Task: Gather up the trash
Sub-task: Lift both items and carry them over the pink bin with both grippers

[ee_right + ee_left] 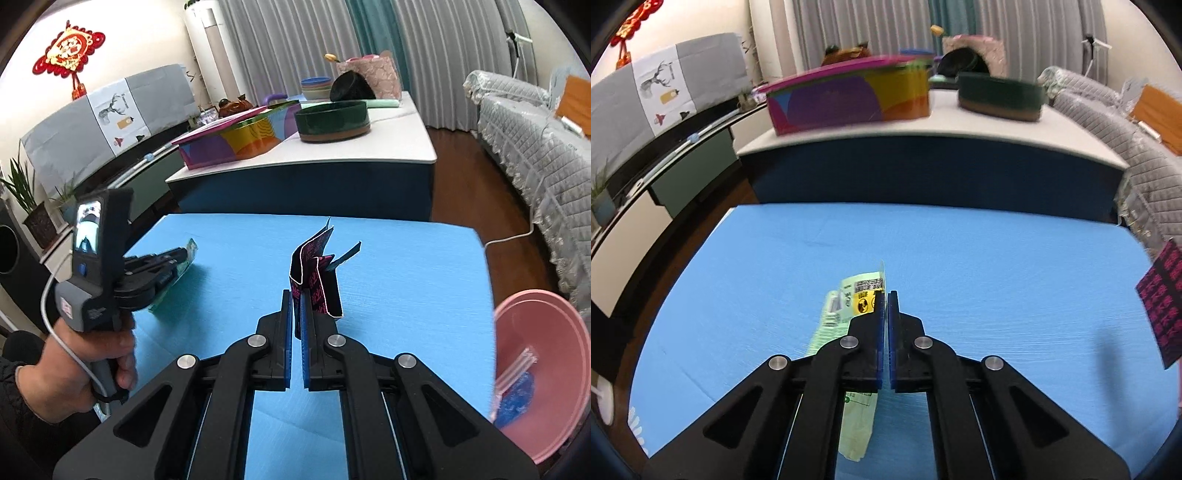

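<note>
A pale green wrapper [849,295] with a barcode and a yellow label is pinched in my left gripper [887,295], which is shut on it above the blue table cover [997,266]. It hangs down the left side of the fingers. In the right wrist view the left gripper [181,258] sits at the left, held by a hand, with the green wrapper [191,249] at its tip. My right gripper [295,295] is shut on a crumpled black wrapper with pink print [317,273], which stands up above the fingers. The same wrapper [1160,302] shows at the right edge of the left wrist view.
A pink basin [554,317] at the table's right edge holds a clear plastic piece and a blue wrapper. Beyond the blue table stands a white low table [388,147] with a colourful box [236,140] and a dark green round tin [332,122]. A covered sofa [535,147] stands at the right.
</note>
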`<control>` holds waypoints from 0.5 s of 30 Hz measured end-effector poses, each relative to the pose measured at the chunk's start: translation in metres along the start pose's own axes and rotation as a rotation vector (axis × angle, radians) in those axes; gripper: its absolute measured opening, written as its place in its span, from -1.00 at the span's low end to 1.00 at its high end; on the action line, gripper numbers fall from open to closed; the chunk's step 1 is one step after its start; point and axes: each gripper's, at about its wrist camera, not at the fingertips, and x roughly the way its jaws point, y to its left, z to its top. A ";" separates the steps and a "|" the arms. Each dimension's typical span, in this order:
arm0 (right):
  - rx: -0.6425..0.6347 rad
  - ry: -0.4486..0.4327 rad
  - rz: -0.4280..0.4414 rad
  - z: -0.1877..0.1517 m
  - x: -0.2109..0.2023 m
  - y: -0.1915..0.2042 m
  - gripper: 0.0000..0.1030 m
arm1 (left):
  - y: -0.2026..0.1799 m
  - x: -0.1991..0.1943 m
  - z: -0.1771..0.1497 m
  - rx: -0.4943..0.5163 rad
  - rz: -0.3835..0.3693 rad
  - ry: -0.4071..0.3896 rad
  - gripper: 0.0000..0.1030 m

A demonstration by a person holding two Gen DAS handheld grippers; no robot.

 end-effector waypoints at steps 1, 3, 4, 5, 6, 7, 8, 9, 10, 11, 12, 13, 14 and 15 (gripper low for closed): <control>0.001 -0.005 -0.005 -0.001 -0.004 0.000 -0.92 | 0.000 -0.003 0.001 0.000 -0.006 -0.006 -0.98; 0.001 -0.012 -0.018 -0.003 -0.010 0.001 -0.92 | -0.002 -0.013 0.003 -0.001 -0.032 -0.024 -0.99; 0.001 -0.013 -0.025 -0.004 -0.013 0.002 -0.92 | -0.003 -0.020 0.003 -0.001 -0.049 -0.034 -0.99; 0.002 -0.015 -0.030 -0.005 -0.015 0.002 -0.92 | -0.004 -0.024 0.004 0.000 -0.058 -0.039 -0.99; 0.007 -0.019 -0.032 -0.006 -0.018 0.001 -0.92 | -0.004 -0.030 0.005 -0.002 -0.072 -0.046 -0.99; 0.011 -0.022 -0.033 -0.007 -0.019 0.001 -0.92 | -0.003 -0.032 0.006 -0.003 -0.081 -0.050 -0.99; 0.015 -0.025 -0.033 -0.008 -0.021 0.001 -0.92 | -0.003 -0.038 0.007 -0.006 -0.096 -0.056 -0.99; 0.020 -0.028 -0.037 -0.009 -0.023 0.000 -0.92 | -0.003 -0.043 0.007 -0.008 -0.107 -0.061 -0.99; 0.024 -0.031 -0.039 -0.009 -0.024 -0.001 -0.92 | -0.002 -0.047 0.007 -0.011 -0.118 -0.066 -0.99; 0.029 -0.033 -0.040 -0.010 -0.026 -0.002 -0.92 | -0.002 -0.052 0.007 -0.012 -0.130 -0.070 -0.99; 0.036 -0.037 -0.042 -0.011 -0.029 -0.004 -0.92 | -0.002 -0.056 0.007 -0.013 -0.140 -0.075 -0.99; 0.039 -0.040 -0.046 -0.012 -0.030 -0.006 -0.92 | -0.002 -0.060 0.007 -0.013 -0.149 -0.079 -0.99; 0.040 -0.042 -0.050 -0.013 -0.032 -0.006 -0.92 | -0.002 -0.063 0.007 -0.013 -0.159 -0.082 -0.99; 0.040 -0.044 -0.053 -0.014 -0.035 -0.007 -0.92 | -0.003 -0.066 0.007 -0.013 -0.166 -0.084 -0.99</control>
